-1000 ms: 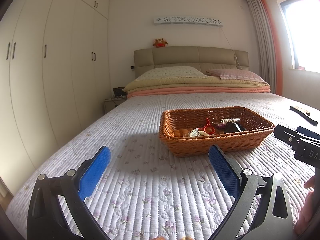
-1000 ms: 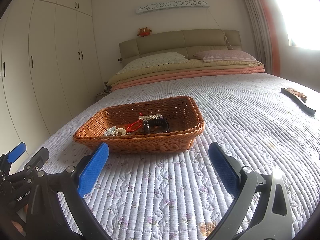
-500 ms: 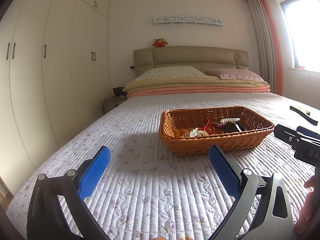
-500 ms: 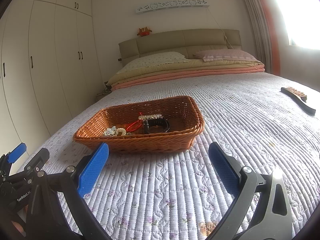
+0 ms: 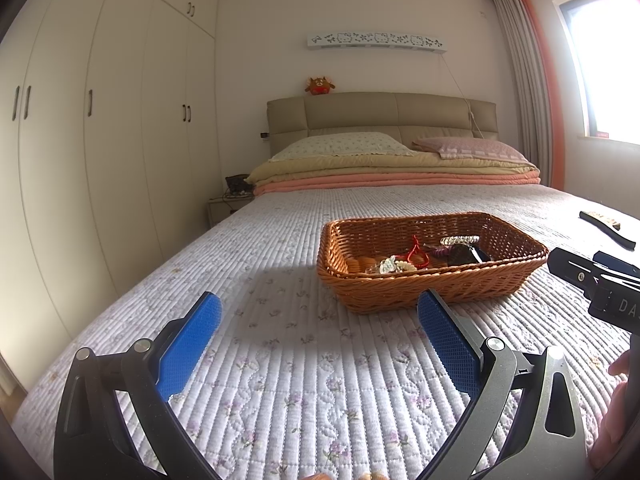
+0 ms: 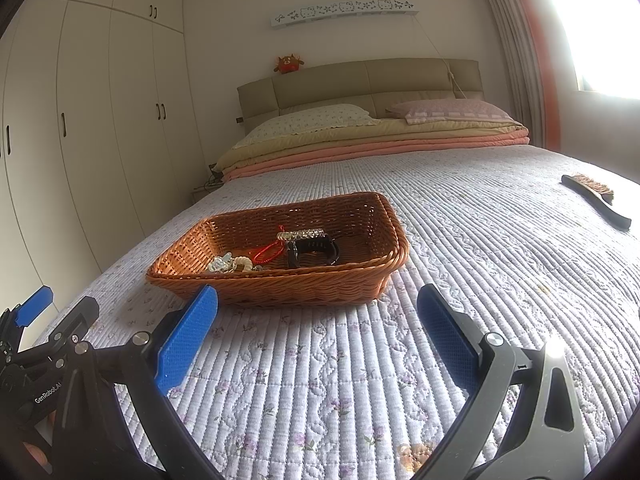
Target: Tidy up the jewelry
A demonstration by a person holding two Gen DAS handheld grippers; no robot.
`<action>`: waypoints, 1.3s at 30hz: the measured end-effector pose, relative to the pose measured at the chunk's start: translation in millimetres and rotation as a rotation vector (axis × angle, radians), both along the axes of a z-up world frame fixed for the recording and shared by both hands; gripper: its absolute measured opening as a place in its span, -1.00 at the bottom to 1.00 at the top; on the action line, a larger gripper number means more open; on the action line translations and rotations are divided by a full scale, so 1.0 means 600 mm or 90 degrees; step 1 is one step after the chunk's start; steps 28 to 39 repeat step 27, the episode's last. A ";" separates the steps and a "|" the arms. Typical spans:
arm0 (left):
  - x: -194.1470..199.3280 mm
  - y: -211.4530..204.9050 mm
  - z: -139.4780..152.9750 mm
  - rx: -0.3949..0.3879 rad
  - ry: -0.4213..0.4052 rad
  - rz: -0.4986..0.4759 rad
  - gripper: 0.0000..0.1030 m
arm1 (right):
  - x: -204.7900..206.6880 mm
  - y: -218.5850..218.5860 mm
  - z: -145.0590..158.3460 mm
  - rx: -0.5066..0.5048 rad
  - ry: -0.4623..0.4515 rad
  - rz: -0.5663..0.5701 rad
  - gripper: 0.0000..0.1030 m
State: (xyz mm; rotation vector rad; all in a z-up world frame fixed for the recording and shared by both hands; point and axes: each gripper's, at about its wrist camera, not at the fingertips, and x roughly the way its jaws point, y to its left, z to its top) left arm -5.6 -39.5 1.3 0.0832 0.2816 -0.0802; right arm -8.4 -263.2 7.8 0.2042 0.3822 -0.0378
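A brown wicker basket [image 5: 472,280] [image 6: 376,224] sits on the quilted bed. Inside lie a red cord [image 5: 416,254] [image 6: 270,250], a clear bead bracelet [image 5: 460,239] [image 6: 300,235], a pale beaded piece [image 5: 390,265] [image 6: 230,265] and a black band [image 6: 314,249]. My left gripper [image 5: 318,306] hovers open over the quilt, short of the basket's near left corner. My right gripper [image 6: 318,298] is open too, just in front of the basket's near wall. Neither holds anything. Each gripper shows at the other view's edge.
A black-handled brush [image 5: 608,228] [image 6: 596,200] lies on the quilt at the far right. Folded blankets and pillows [image 5: 392,160] are stacked at the headboard. White wardrobes [image 5: 100,140] line the left wall. A hand [image 5: 616,400] shows at the lower right edge.
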 end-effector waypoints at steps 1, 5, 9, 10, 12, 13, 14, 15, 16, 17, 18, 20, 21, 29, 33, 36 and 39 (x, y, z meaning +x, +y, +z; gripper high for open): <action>0.000 0.000 0.000 0.000 0.000 0.000 0.86 | 0.000 0.000 0.000 0.000 0.000 0.000 0.86; 0.000 0.000 0.000 0.001 0.000 0.001 0.85 | 0.000 0.000 0.000 0.000 0.000 0.000 0.86; 0.002 0.000 -0.002 0.003 0.001 0.003 0.85 | 0.000 0.000 0.000 0.000 0.000 0.000 0.86; 0.002 0.000 -0.002 0.003 0.001 0.003 0.86 | 0.000 0.000 0.000 0.000 0.000 0.000 0.86; 0.001 0.001 -0.002 0.005 0.000 0.004 0.86 | 0.000 0.000 0.000 0.000 0.000 0.000 0.86; -0.001 0.001 -0.002 0.006 -0.003 0.005 0.86 | 0.000 0.000 0.000 0.000 0.000 0.000 0.86; -0.001 0.001 0.000 0.006 -0.006 0.005 0.86 | 0.000 0.000 0.000 0.000 0.000 0.000 0.86; -0.003 0.002 0.000 0.005 -0.012 0.006 0.86 | 0.000 0.000 0.000 0.000 0.000 -0.001 0.86; -0.004 0.003 0.001 0.005 -0.015 0.008 0.86 | -0.001 0.000 0.001 0.000 0.000 0.000 0.86; -0.004 0.004 0.001 0.005 -0.014 0.009 0.86 | -0.001 0.000 0.001 0.000 0.000 0.000 0.86; -0.003 0.005 0.001 0.004 -0.012 0.011 0.86 | -0.001 0.000 0.001 0.000 0.000 0.000 0.86; -0.002 0.010 0.001 -0.007 -0.005 0.005 0.86 | -0.001 0.000 0.001 0.000 0.000 0.000 0.86; -0.001 0.014 0.001 -0.013 0.000 0.007 0.86 | -0.001 0.000 0.001 0.000 0.000 0.000 0.86; 0.008 0.020 0.002 -0.023 0.008 0.009 0.86 | -0.001 0.000 0.001 0.000 0.000 -0.001 0.86; 0.008 0.020 0.002 -0.023 0.008 0.009 0.86 | -0.001 0.000 0.001 0.000 0.000 -0.001 0.86; 0.008 0.020 0.002 -0.023 0.008 0.009 0.86 | -0.001 0.000 0.001 0.000 0.000 -0.001 0.86; 0.008 0.020 0.002 -0.023 0.008 0.009 0.86 | -0.001 0.000 0.001 0.000 0.000 -0.001 0.86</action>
